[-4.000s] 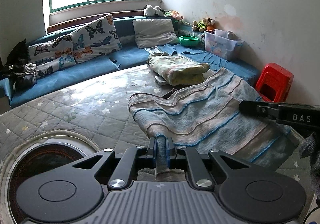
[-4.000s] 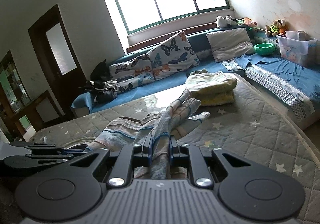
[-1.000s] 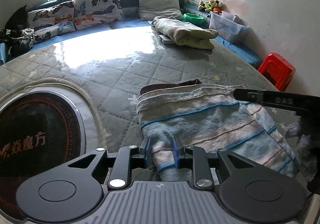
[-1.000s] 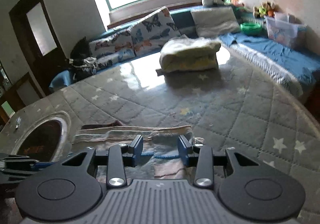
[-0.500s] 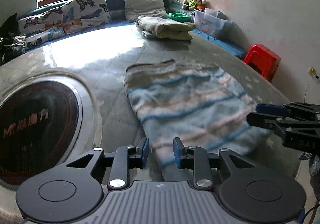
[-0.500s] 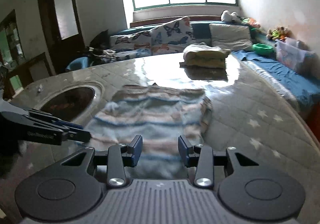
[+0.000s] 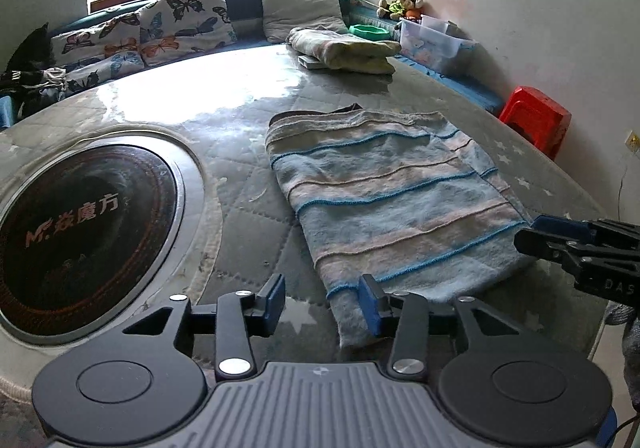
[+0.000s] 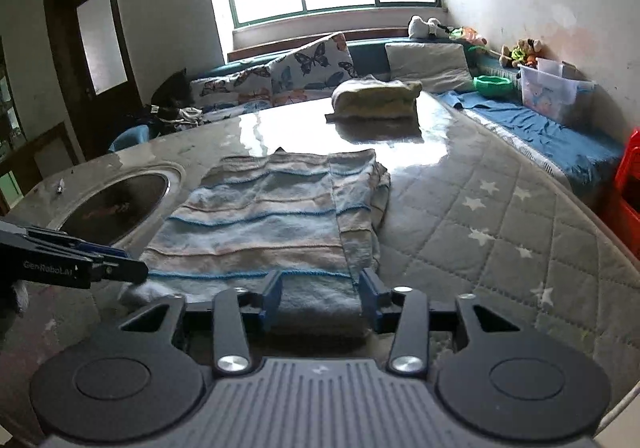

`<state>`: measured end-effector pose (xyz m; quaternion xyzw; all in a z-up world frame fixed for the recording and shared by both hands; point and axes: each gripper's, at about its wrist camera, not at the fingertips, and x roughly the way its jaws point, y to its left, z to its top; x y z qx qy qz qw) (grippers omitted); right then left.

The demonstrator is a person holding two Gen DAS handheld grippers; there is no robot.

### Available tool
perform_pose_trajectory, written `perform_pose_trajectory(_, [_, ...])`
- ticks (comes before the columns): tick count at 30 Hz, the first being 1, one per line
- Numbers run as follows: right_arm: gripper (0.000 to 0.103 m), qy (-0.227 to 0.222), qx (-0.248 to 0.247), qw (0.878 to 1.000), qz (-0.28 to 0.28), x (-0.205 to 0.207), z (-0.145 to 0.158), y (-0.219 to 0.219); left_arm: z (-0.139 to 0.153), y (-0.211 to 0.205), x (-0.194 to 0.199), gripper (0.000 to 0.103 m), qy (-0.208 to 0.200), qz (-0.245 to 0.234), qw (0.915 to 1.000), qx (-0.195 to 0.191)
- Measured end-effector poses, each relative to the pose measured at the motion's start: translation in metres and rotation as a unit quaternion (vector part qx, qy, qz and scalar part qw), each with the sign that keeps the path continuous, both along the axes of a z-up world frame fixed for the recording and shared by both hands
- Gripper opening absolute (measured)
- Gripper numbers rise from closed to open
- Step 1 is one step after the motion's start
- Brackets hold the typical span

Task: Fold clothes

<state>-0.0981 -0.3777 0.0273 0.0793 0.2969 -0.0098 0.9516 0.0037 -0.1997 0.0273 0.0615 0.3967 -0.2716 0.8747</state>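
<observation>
So the striped sweater (image 7: 392, 204) is lying flat on the quilted table (image 8: 500, 232), long axis running away from both grippers toward the window. Near hem sits right at the fingers. Left gripper (image 7: 323, 304) is at its left corner, right gripper (image 8: 320, 298) over the hem's right half. Both sets of jaws are spreading apart, pinching nothing. Either hand looks about equally close for the next grab.
</observation>
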Motion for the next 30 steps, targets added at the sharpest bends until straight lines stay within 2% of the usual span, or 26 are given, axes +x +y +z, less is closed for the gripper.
perform_pose_trajectory(1, [0.049,0.0,-0.005,1.0,0.0,-0.001,0.001,0.002,0.0,0.002,-0.001,0.048,0.0,0.003,1.0,0.0])
perform_pose_trajectory(2, [0.055,0.001,-0.009,1.0,0.0,-0.002,0.001,0.005,0.0,0.003,-0.002,0.049,0.001,0.005,1.0,-0.001])
perform_pose_trajectory(3, [0.065,0.002,-0.012,1.0,0.0,-0.002,0.001,0.006,0.001,0.005,-0.003,0.05,0.001,0.006,1.0,-0.001])
perform_pose_trajectory(5, [0.067,0.001,-0.018,1.0,-0.004,-0.006,0.002,0.01,0.001,0.007,-0.005,0.053,0.001,0.009,1.0,-0.003])
perform_pose_trajectory(8, [0.076,0.003,-0.019,1.0,-0.004,-0.01,0.003,0.013,0.001,0.01,-0.007,0.058,0.002,0.012,0.9999,-0.004])
perform_pose_trajectory(10, [0.078,0.005,-0.021,1.0,-0.006,-0.012,0.003,0.015,0.002,0.013,-0.009,0.061,0.002,0.014,0.9999,-0.005])
perform_pose_trajectory(12, [0.088,0.009,-0.023,1.0,-0.01,-0.013,0.003,0.017,0.002,0.015,-0.012,0.068,0.002,0.016,0.9999,-0.006])
perform_pose_trajectory(14, [0.089,0.013,-0.026,0.999,-0.016,-0.015,0.002,0.02,0.002,0.018,-0.014,0.073,-0.001,0.018,0.9998,-0.006])
perform_pose_trajectory(16, [0.093,0.018,-0.026,0.999,-0.018,-0.016,0.001,0.023,0.003,0.022,-0.017,0.077,-0.002,0.019,0.9998,-0.008])
perform_pose_trajectory(18, [0.101,0.024,-0.03,0.999,-0.024,-0.016,0.0,0.026,0.003,0.026,-0.019,0.086,-0.004,0.021,0.9997,-0.007])
perform_pose_trajectory(24, [0.103,0.039,-0.039,0.998,-0.039,-0.017,-0.003,0.037,0.006,0.036,-0.028,0.101,-0.014,0.026,0.9995,-0.007])
perform_pose_trajectory(30, [0.103,0.047,-0.035,0.997,-0.049,-0.019,-0.006,0.048,0.005,0.039,-0.037,0.103,-0.019,0.02,0.9996,-0.006])
